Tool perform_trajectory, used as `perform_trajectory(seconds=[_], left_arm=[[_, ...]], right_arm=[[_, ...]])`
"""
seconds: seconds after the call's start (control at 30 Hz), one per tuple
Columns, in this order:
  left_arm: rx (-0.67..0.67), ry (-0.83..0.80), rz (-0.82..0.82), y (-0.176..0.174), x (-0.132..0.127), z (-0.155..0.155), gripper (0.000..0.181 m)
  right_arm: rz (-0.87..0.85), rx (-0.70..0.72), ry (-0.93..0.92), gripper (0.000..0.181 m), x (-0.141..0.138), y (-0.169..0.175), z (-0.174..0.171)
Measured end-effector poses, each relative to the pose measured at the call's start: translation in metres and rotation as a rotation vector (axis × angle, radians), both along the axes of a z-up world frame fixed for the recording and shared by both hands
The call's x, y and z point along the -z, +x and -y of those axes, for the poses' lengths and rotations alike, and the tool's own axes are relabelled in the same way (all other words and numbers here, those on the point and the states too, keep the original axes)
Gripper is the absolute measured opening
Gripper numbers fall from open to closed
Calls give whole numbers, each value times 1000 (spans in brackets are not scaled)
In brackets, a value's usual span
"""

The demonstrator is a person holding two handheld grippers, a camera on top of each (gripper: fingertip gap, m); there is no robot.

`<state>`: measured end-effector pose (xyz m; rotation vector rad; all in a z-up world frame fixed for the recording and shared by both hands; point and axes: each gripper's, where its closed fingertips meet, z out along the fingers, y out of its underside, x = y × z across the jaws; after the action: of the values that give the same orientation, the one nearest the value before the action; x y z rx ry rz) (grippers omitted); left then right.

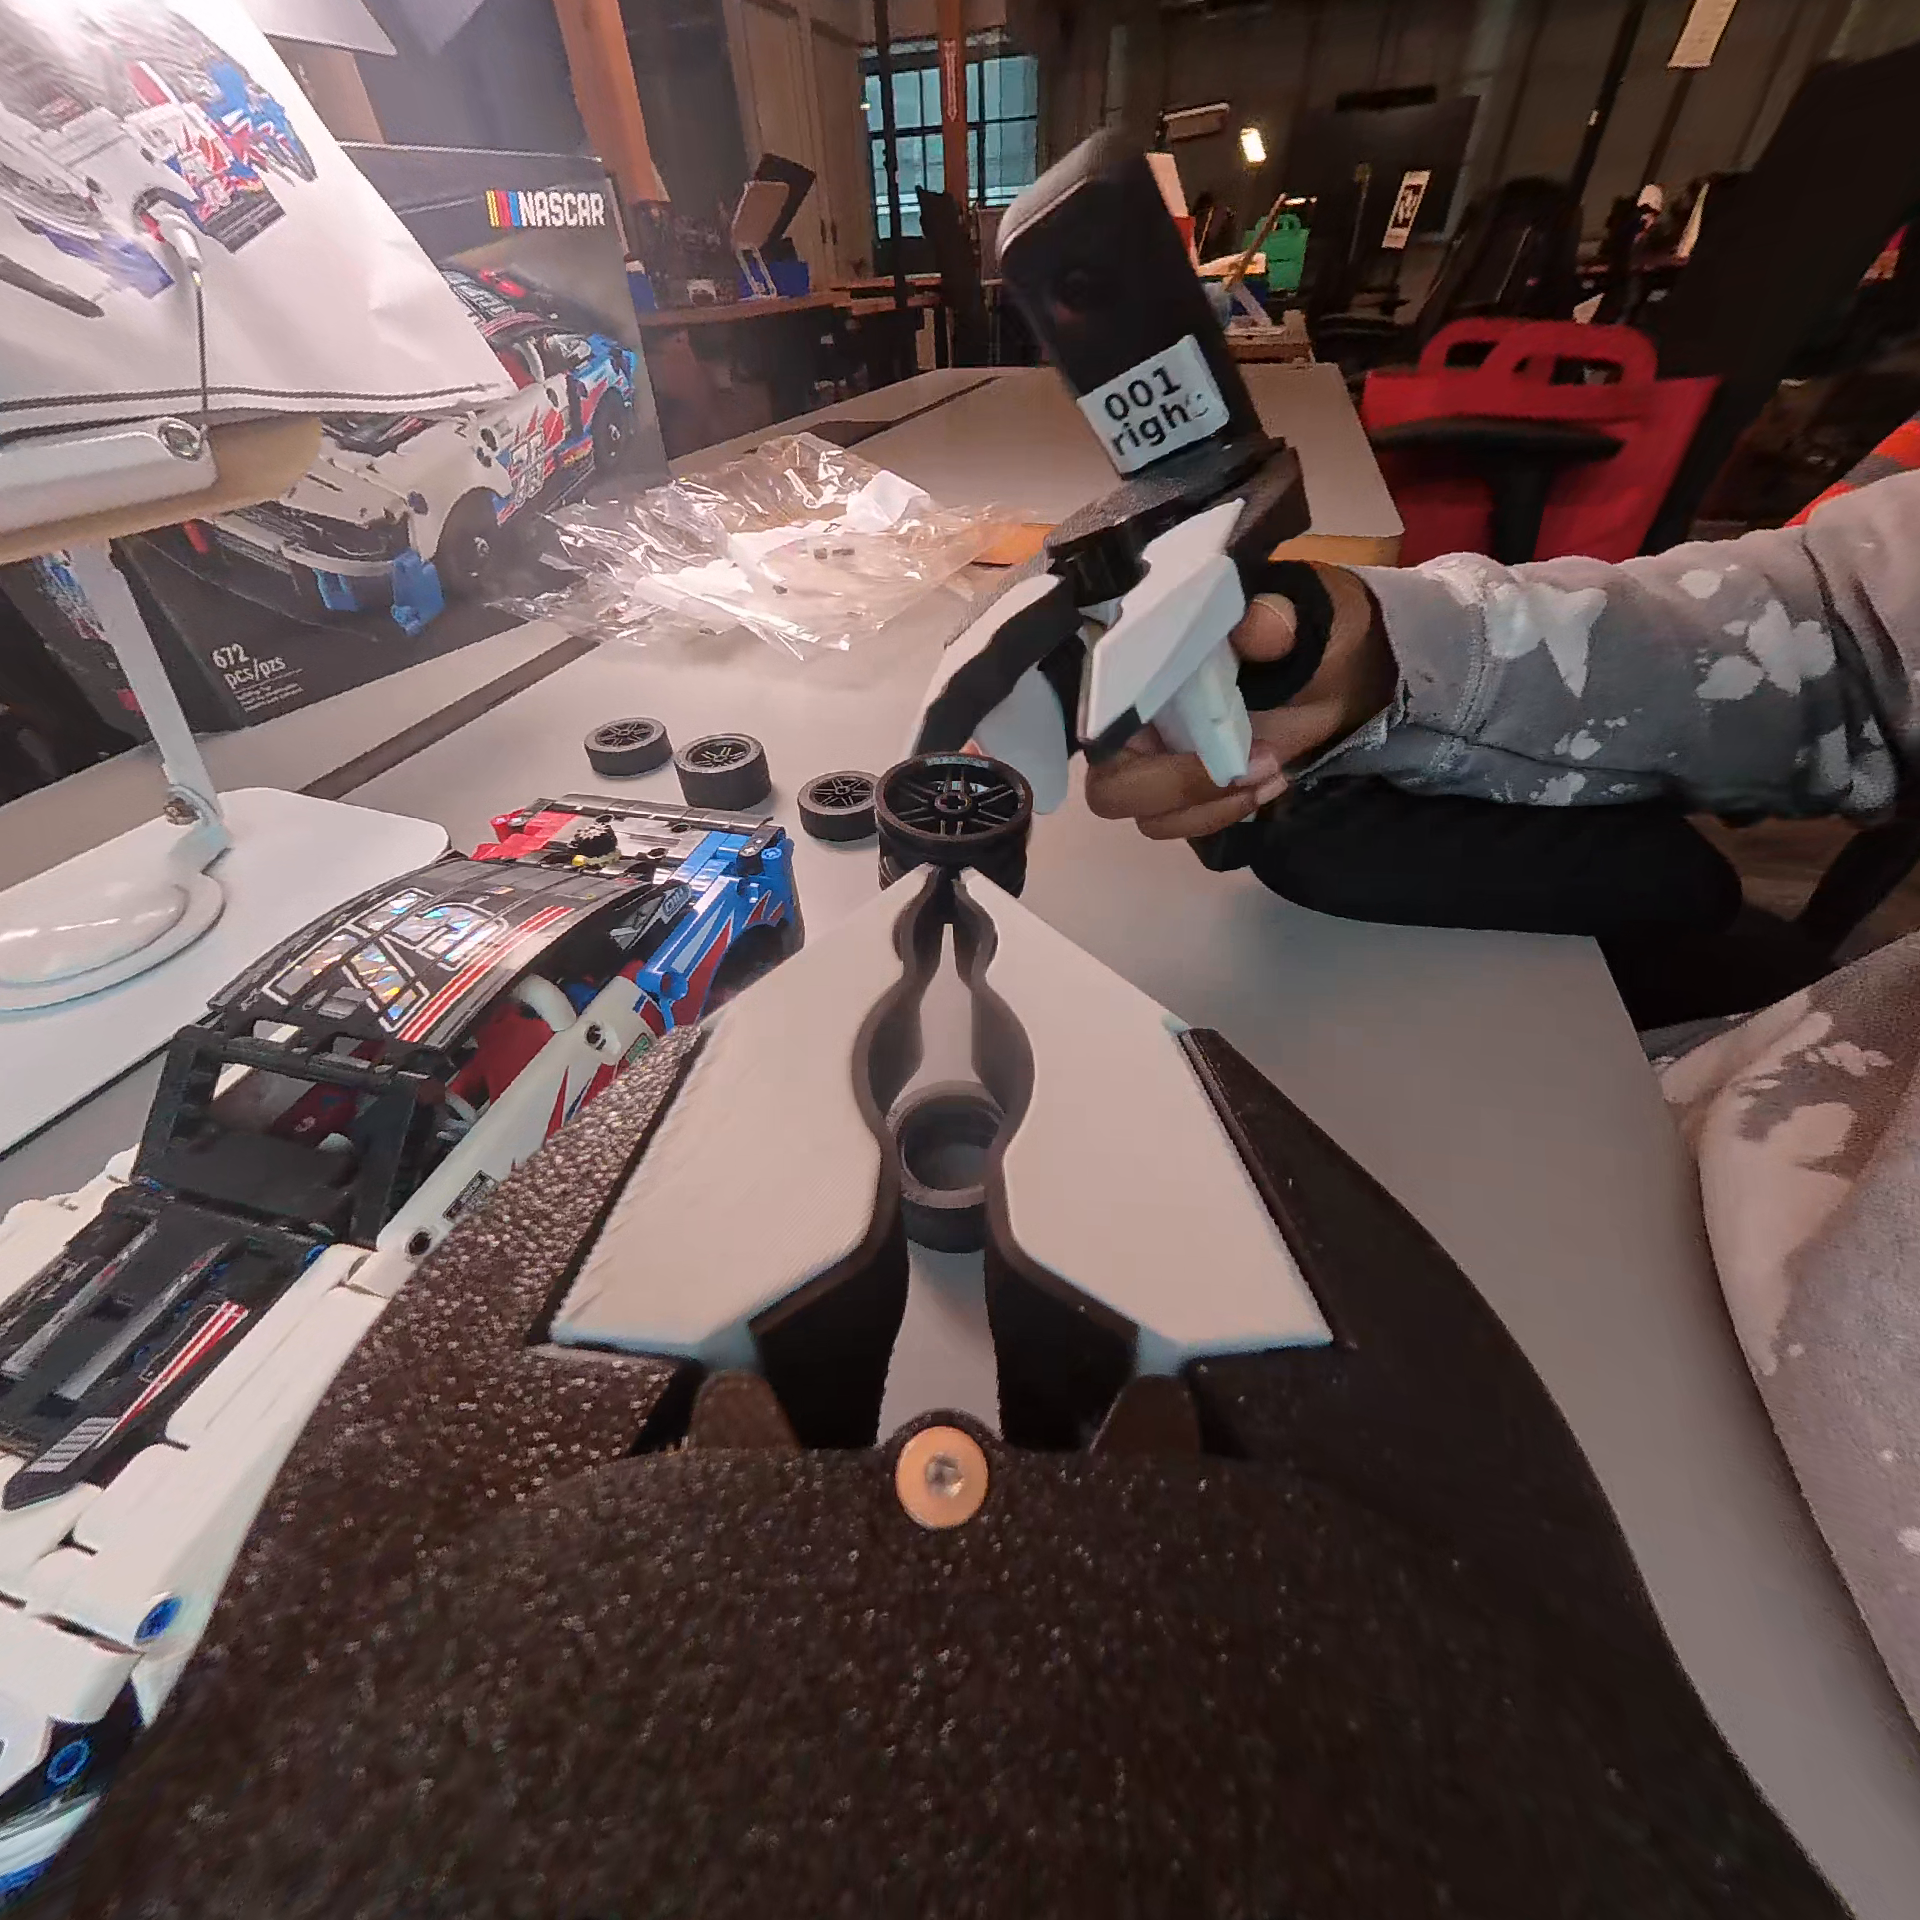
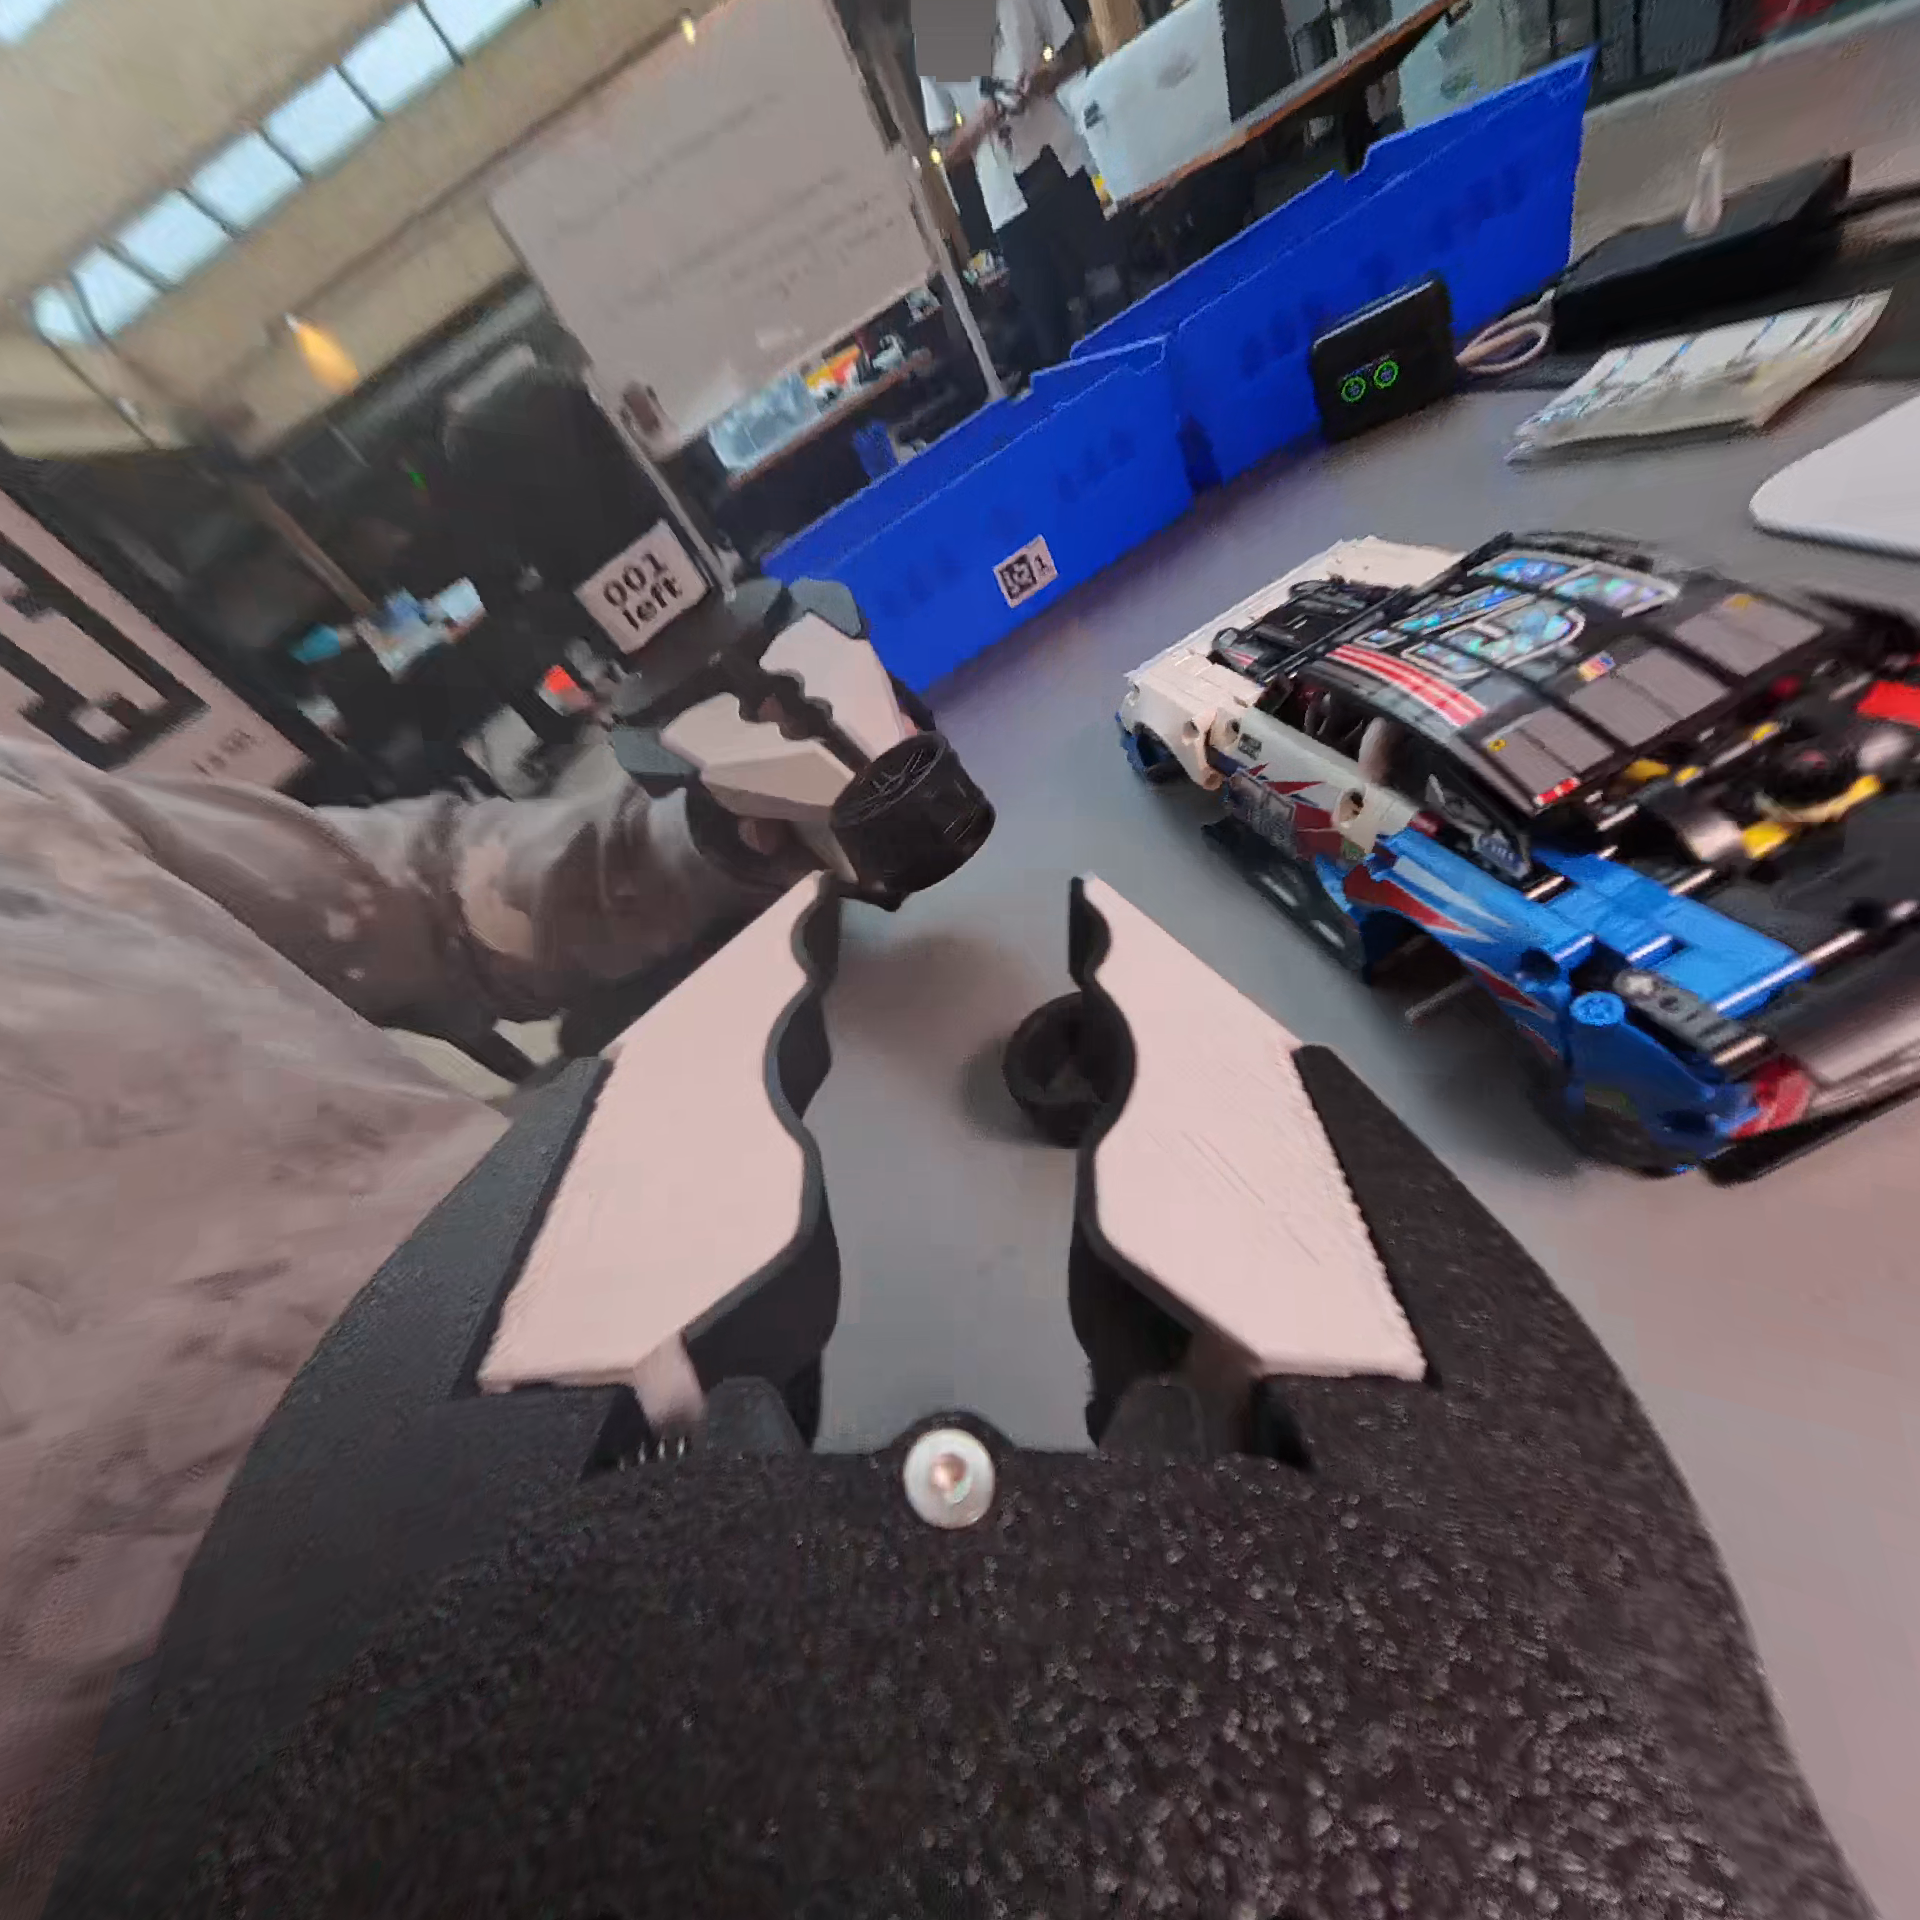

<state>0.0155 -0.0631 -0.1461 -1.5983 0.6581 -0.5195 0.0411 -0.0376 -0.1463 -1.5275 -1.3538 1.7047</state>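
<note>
My left gripper (image 1: 945,883) is shut, and its fingertips pinch the lower edge of a black spoked wheel (image 1: 954,805), holding it above the grey table (image 1: 1351,1039). The right wrist view shows the same gripper (image 2: 844,805) with the wheel (image 2: 914,821) at its tips. My right gripper (image 2: 951,904) is open and empty, just in front of that wheel; it also shows in the left wrist view (image 1: 997,732), right behind the wheel. A loose black tyre (image 2: 1055,1081) lies on the table, partly under my right finger, and shows below my left fingers (image 1: 945,1164).
A white, blue and black brick-built model car (image 1: 499,987) (image 2: 1507,831) lies to the left. Three more black wheels (image 1: 722,769) lie beyond it. Farther off are a set box (image 1: 416,416), clear plastic bags (image 1: 769,540), a booklet on a white stand (image 1: 156,312) and blue bins (image 2: 1039,520). The grippers' ends are close to 5 cm from one another.
</note>
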Motion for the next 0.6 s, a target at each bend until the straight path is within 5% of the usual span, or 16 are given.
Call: perform_trajectory(seconds=[0.1, 0.17, 0.27, 0.37, 0.47, 0.6], left_arm=[[18, -13, -5, 4, 3, 1, 0], [31, -18, -17, 8, 6, 2, 0], [54, -23, -31, 13, 10, 5, 0], [26, 9, -35, 10, 7, 4, 15], [-15, -21, 11, 0, 4, -2, 48], [-81, -37, 87, -16, -2, -11, 66]], right_arm=[[7, 62, 348, 67, 2, -7, 2], [20, 58, 468, 68, 3, -14, 9], [69, -19, 573, 30, 13, -17, 23], [47, -32, 596, 29, 4, -12, 20], [85, 96, 599, 29, -6, -3, -29], [201, 324, 464, 30, -3, 9, -138]])
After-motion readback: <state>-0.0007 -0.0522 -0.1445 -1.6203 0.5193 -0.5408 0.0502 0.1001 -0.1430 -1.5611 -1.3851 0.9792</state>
